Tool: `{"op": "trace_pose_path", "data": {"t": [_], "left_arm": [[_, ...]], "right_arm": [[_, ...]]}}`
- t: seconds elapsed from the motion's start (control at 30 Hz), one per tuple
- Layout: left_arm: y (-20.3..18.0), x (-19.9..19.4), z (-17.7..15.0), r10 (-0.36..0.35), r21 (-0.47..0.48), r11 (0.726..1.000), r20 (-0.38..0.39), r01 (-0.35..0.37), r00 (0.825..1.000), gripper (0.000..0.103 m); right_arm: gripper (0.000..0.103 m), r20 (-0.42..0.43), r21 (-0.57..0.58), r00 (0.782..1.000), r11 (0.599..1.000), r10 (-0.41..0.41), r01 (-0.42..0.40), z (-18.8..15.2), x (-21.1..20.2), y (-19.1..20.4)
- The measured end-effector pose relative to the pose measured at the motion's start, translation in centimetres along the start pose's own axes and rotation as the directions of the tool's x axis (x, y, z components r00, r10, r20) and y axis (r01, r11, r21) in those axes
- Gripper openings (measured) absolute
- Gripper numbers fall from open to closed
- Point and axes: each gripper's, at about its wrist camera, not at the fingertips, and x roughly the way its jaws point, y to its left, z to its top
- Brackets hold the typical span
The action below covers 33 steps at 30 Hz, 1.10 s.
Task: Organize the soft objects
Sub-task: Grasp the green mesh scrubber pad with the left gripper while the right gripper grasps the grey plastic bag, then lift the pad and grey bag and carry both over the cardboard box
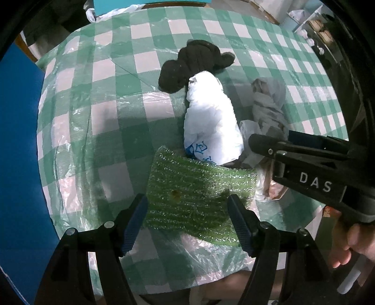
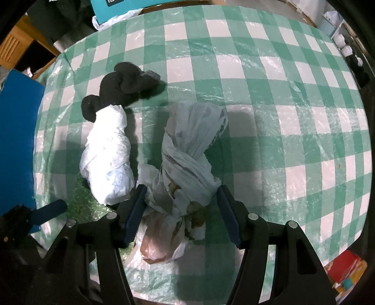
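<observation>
A green bubble-wrap sheet (image 1: 199, 192) lies on the checked table near the front edge. My left gripper (image 1: 187, 211) is open, its fingers on either side of the sheet's near end. A white plastic bag bundle (image 1: 211, 124) lies behind the sheet, touching a black cloth (image 1: 194, 63). A grey-white knotted cloth bundle (image 2: 187, 150) lies to the right. My right gripper (image 2: 180, 206) is open around that bundle's near end, over a pinkish plastic bag (image 2: 159, 246). The right gripper also shows in the left wrist view (image 1: 260, 143).
The table wears a green and white checked cloth (image 2: 281, 105) under clear plastic. A blue panel (image 1: 16, 152) stands at the left. A teal box (image 2: 117, 9) sits past the far edge. Coloured items (image 2: 346, 269) lie low at the right.
</observation>
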Motion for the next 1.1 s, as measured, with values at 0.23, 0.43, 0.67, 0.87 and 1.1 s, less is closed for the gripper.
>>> {"op": "trace_pose_path", "data": {"t": [0.23, 0.43, 0.67, 0.87, 1.1], "left_arm": [[-0.3, 1.0, -0.3, 0.024, 0.039, 0.999, 0.007, -0.024, 1.000, 0.067], [-1.3, 1.0, -0.7, 0.059, 0.076, 0.995, 0.040, -0.062, 0.997, 0.037], [-1.7, 0.0, -1.3, 0.060, 0.086, 0.994, 0.072, -0.066, 0.996, 0.012], [-1.3, -1.5, -1.2, 0.068, 0.081, 0.994, 0.107, -0.077, 0.992, 0.012], [0.1, -4.4, -0.6, 0.067, 0.057, 0.995, 0.161, -0.077, 0.985, 0.012]], "right_arm": [[0.046, -0.002, -0.014, 1.000, 1.000, 0.012, -0.012, -0.1, 0.0, -0.4], [0.041, 0.016, -0.036, 1.000, 0.999, 0.002, -0.002, 0.1, -0.4, -0.3], [0.040, 0.063, -0.044, 0.998, 0.999, -0.008, 0.010, 0.3, -2.2, 0.2], [0.040, 0.103, -0.065, 0.994, 0.998, -0.021, 0.028, 0.2, -3.8, 0.8], [0.040, 0.143, -0.080, 0.990, 0.997, 0.003, 0.009, 0.1, -5.7, 1.4]]}}
